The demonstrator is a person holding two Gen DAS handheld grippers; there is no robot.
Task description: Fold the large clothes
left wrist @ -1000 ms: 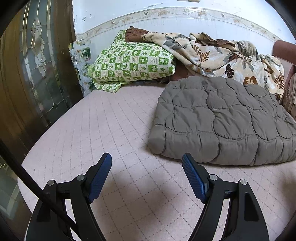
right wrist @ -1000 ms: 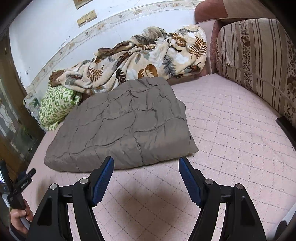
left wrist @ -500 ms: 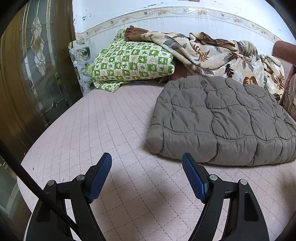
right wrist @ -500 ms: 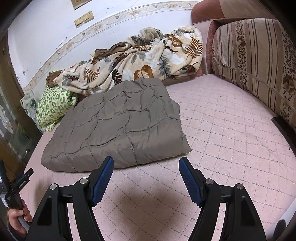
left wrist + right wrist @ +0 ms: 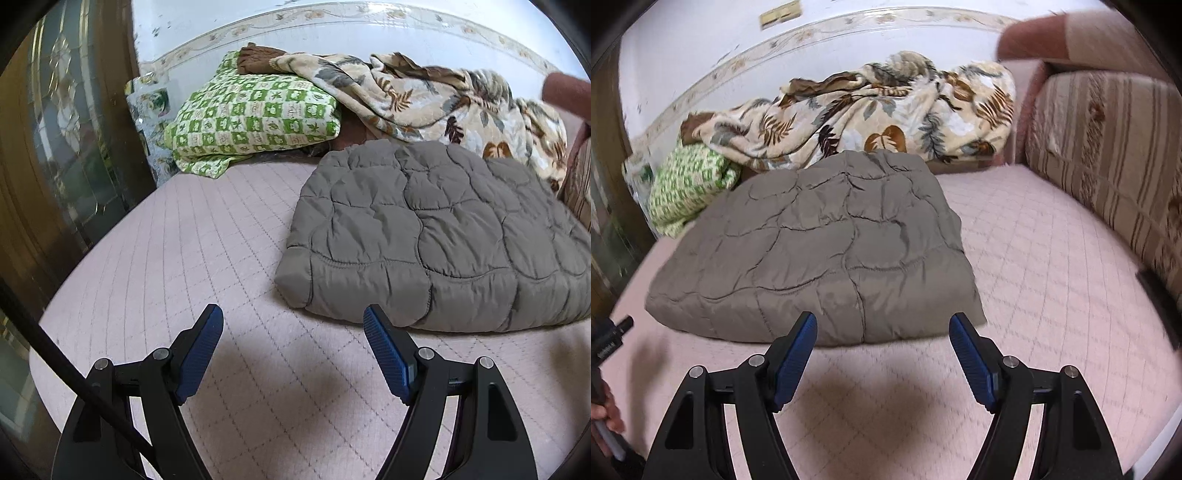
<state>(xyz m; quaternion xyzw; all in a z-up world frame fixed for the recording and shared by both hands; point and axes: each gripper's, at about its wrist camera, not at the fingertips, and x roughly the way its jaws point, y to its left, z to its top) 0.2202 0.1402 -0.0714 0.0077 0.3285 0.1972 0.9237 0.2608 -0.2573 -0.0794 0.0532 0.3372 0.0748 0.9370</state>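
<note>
Lying folded just ahead of both jaws: grey quilted jacket (image 5: 820, 251), on pink bedcover (image 5: 1052, 258). Left gripper (image 5: 293, 350) and right gripper (image 5: 881, 350) spread wide, empty. Likely soft, puffy, light; best grasped at near hem corners.

bed cover (image 5: 155, 258): pale pink, quilted diamond grid
pillow (image 5: 255, 114): green/white check, far left by wall
blanket (image 5: 886, 110): cream w/ brown leaf print, bunched along wall, one end on top of pillow
cushion (image 5: 1108, 147): striped beige, upright at right edge
door (image 5: 55, 129): dark wood w/ patterned glass, left
wall (image 5: 369, 37): white w/ floral border strip
</note>
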